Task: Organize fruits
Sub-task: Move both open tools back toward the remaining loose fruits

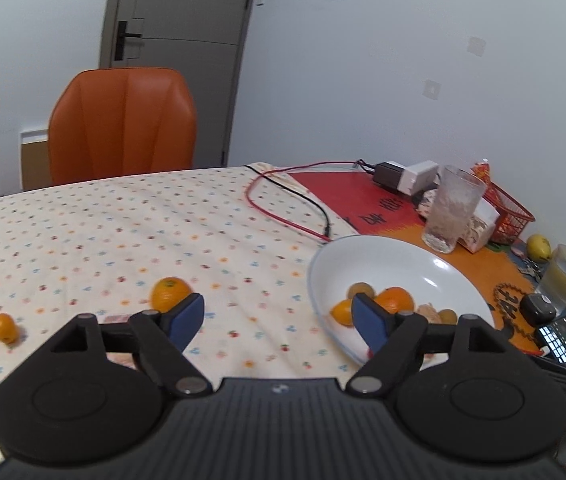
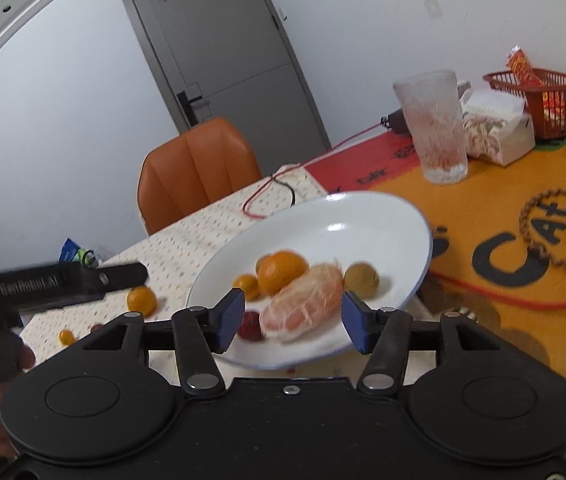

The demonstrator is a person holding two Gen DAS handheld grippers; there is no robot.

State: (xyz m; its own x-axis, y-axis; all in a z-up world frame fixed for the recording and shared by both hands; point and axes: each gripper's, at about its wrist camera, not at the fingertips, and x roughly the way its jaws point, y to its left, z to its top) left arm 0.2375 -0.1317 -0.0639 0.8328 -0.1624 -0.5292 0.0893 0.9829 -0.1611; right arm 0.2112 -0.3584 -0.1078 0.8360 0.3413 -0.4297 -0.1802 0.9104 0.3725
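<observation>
1. Left gripper (image 1: pixel 279 322): jaws wide apart, nothing between the pads. It hangs over the dotted tablecloth (image 1: pixel 123 232), between the loose fruit and the white bowl (image 1: pixel 403 256).
2. Right gripper (image 2: pixel 289 322): jaws spread, empty. It hovers above the bowl's near rim; the peeled pomelo segment (image 2: pixel 303 304) shows between the pads but, in my judgement, lies in the bowl below them, not gripped.
3. Fruit in bowl, right wrist view: orange (image 2: pixel 283 272), small kumquat (image 2: pixel 246 286), brownish round fruit (image 2: pixel 361 279), something red (image 2: pixel 250 326) at the near edge, ID uncertain (blurred).
4. Fruit outside bowl, on the cloth: mandarin (image 1: pixel 170 293) just beyond my left finger, small kumquat (image 1: pixel 5 328) further left, well apart from the bowl. Task approx. half done by my read.
5. Risks:
 a. Mandarin is round and the cloth is wrinkled; an off-centre pinch could squirt it out toward the table edge.
 b. Kumquat is small; pads may snag the cloth w/ it.
 c. Both grippers work near the bowl; a knock on the rim could tip it or spill the contents.
 d. Tall glass (image 1: pixel 453 208) and red cable (image 1: pixel 283 216) sit just behind the bowl; an over-reach could catch either.
 e. Pomelo flesh is soft; hard squeeze would tear it.
</observation>
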